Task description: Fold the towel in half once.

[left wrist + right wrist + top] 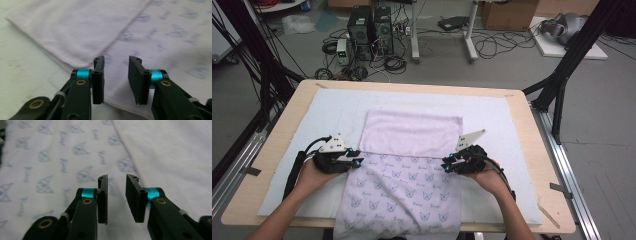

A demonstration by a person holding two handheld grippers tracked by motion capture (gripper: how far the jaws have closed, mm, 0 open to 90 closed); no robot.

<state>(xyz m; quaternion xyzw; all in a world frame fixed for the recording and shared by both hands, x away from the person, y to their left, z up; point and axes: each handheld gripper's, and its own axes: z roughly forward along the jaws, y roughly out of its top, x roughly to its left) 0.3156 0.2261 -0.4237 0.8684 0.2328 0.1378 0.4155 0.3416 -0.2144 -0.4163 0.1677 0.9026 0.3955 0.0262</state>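
Towel (409,165) is lying with 1 fold laid; further folding is remaining. Left gripper (358,158) and right gripper (446,165) are hovering, jaws parted, pinching nothing.

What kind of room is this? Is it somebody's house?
Probably not a house: it looks like a lab or workshop. Computer towers and tangled cables sit on a bare grey floor, black frame struts stand beside the wooden table, and cardboard boxes wait behind.

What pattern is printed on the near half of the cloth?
The cloth carries small blue butterfly-like motifs with script words on white; the right gripper view shows it best.
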